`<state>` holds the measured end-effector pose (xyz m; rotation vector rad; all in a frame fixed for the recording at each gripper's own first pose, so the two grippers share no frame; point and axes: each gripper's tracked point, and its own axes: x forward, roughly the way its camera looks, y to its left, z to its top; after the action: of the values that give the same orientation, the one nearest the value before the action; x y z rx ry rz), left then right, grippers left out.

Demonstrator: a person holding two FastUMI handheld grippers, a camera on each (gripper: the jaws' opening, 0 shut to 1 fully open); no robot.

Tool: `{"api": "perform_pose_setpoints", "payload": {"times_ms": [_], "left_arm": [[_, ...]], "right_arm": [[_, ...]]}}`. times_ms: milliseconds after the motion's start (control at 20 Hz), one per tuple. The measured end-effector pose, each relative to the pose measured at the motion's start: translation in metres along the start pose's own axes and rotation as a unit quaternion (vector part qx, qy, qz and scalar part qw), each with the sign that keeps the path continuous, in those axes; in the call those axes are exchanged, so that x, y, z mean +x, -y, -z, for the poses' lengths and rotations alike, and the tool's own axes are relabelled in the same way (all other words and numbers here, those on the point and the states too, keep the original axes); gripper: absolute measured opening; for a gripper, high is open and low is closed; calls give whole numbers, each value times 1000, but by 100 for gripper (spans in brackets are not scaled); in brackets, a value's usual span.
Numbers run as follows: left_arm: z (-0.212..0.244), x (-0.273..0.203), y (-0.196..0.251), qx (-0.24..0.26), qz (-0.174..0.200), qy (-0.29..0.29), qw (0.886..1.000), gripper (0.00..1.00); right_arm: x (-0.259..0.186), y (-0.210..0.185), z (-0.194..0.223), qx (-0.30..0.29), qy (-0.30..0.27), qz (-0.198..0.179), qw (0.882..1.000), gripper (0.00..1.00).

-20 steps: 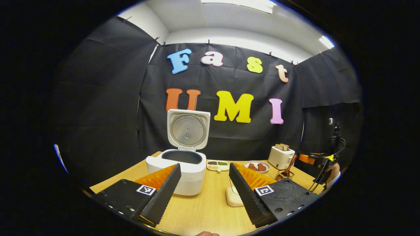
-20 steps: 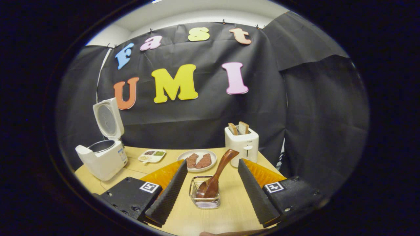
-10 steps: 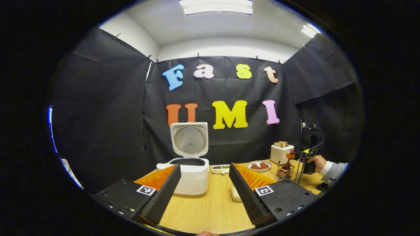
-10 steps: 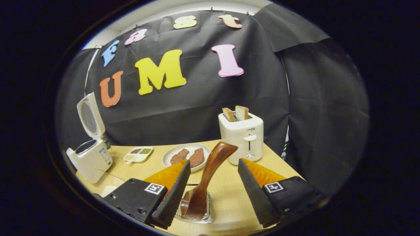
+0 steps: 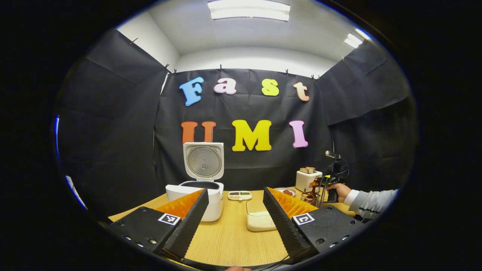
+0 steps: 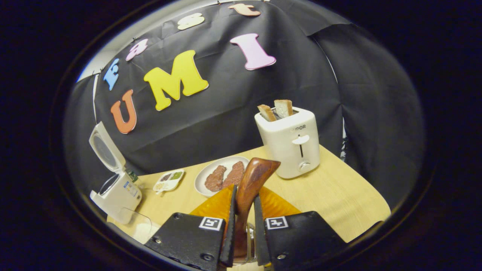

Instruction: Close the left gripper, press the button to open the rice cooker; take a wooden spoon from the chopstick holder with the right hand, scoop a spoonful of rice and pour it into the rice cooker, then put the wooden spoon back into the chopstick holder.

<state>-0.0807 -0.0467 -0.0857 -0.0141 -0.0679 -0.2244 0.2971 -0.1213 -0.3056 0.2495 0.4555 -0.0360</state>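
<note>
- The right gripper (image 6: pixel 244 226) has its two fingers drawn in tight on the handle of the wooden spoon (image 6: pixel 250 184), one on each side of it, in the right gripper view.
- The spoon stands tilted, its broad end rising above the fingertips; its lower part goes down into the holder (image 6: pixel 249 244), seen as a bit of clear rim between the fingers.
- The left gripper (image 5: pixel 235 216) hovers over the table (image 5: pixel 229 241), fingers spread wide with nothing between them.
- The rice cooker (image 5: pixel 197 194) sits at the table's left with its lid (image 5: pixel 203 161) up and the pot open.
- A cream rice box (image 5: pixel 260 221) lies near the cooker, just past the left gripper's fingertip.
- In the left gripper view a hand (image 5: pixel 340 191) in a grey sleeve holds the right gripper at the far right, beside the toaster (image 5: pixel 308 180).
- The toaster, in the right gripper view, carries two bread slices (image 6: pixel 276 109).
- A plate (image 6: pixel 203 180) with two brown pieces and a small sauce tray (image 6: pixel 168 180) lie between toaster and cooker.
</note>
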Motion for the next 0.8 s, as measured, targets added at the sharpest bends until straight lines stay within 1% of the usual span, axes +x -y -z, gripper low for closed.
{"api": "perform_pose_setpoints", "payload": {"times_ms": [50, 150, 300, 400, 500, 600, 800], "left_arm": [[3, 0, 1, 1, -3, -5, 1000, 93], [5, -1, 2, 8, -13, -14, 1000, 93], [5, -9, 21, 28, 5, -20, 999, 94], [-3, -14, 26, 40, 8, -12, 999, 93], [-16, -19, 32, 45, 10, 1, 999, 95], [-21, -20, 29, 40, -2, 6, 999, 95], [-8, -20, 31, 14, 7, -15, 1000, 95]], "right_arm": [[-6, -9, -3, -10, 6, -10, 1000, 25], [-18, -8, -13, -30, 17, 4, 999, 24], [-43, -23, -31, -48, 36, 3, 998, 23], [-56, -30, -42, -62, 50, 6, 997, 24], [-70, -37, -52, -74, 61, 13, 995, 24], [-82, -44, -60, -88, 69, 21, 994, 23], [-103, -65, -73, -105, 85, 26, 990, 23]]}}
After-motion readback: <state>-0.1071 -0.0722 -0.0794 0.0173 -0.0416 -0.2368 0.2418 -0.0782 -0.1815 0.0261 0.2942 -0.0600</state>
